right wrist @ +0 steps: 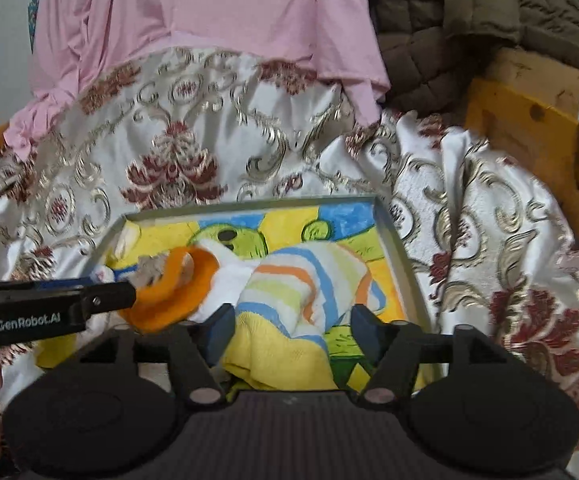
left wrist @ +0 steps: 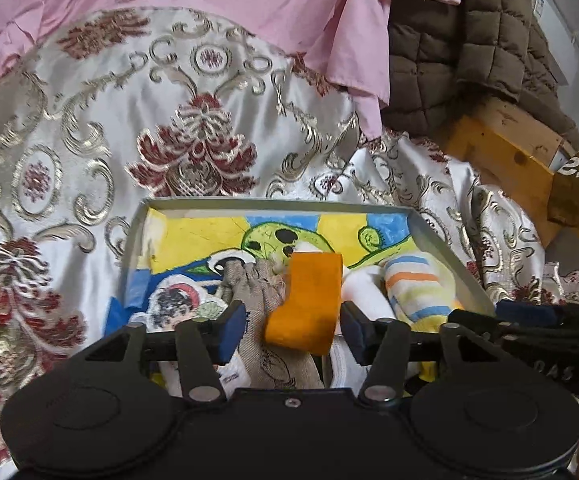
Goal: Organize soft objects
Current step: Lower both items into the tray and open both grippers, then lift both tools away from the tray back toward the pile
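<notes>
Item one — shallow grey tray [left wrist: 441, 240], set on a white satin cover [left wrist: 101, 120] with red and gold floral brocade. Its floor carried a bright painted cartoon in yellow, blue and green.

Contents, left wrist view: a beige sock [left wrist: 265, 284] with a printed figure; an orange sock [left wrist: 309, 300] lying over it; a white sock [left wrist: 363, 288] just right of the orange one; a pastel-striped sock [left wrist: 421, 292] at the right side, beside the tray wall. All lay toward the near end of the tray; the far end showed only bare picture.

Left hand-held gripper [left wrist: 293, 326]: jaws apart, the orange sock and beige sock between them; the blue pads did not press on either.

Right hand-held gripper [right wrist: 285, 330]: jaws apart over the striped sock's yellow end, not clamped on it. In this view the orange sock [right wrist: 177, 292] curled in a loop at the left.

Surroundings — pink ruffled cloth [left wrist: 249, 0] draped behind the cover; brown quilted jacket [left wrist: 469, 60] at the far right, above a yellow wooden frame [left wrist: 501, 156].
</notes>
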The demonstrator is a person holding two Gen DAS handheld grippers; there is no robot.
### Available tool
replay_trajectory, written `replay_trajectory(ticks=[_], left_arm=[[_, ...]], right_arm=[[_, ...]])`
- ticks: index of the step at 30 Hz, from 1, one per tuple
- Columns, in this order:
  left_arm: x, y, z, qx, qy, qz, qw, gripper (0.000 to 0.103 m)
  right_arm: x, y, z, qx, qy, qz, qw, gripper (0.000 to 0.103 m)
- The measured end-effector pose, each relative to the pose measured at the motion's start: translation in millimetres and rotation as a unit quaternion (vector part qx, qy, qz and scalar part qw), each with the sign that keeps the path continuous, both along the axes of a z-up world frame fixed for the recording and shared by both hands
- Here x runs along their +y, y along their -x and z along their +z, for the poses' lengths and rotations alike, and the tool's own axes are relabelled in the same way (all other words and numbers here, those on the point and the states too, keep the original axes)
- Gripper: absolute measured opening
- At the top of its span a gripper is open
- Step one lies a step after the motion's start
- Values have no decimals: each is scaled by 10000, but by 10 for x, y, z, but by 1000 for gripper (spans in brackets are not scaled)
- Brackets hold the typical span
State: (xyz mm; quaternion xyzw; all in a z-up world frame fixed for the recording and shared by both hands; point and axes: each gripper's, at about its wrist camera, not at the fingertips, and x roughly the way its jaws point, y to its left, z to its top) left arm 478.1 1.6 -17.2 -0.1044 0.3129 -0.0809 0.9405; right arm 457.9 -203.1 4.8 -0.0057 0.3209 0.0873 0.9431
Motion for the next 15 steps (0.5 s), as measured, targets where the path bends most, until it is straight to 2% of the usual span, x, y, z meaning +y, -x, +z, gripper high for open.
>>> replay_trajectory(ticks=[2,7,11,15], left_arm=[[20,122,98,-92,-30,16,10000,64],[68,469,407,-363,-126,54,9992,71],[97,833,677,-687,-175,69,9975,84],[108,1211,895,-981,-172,17,9950,92]], right_arm=[[-41,127,129,-131,-110,-39,9998,80],[-107,489,469,-511,-280,-45,9983,95],[-131,801,711,-742,-456,26,9962,99],[-124,1168,899,-987,-605,140,9932,103]])
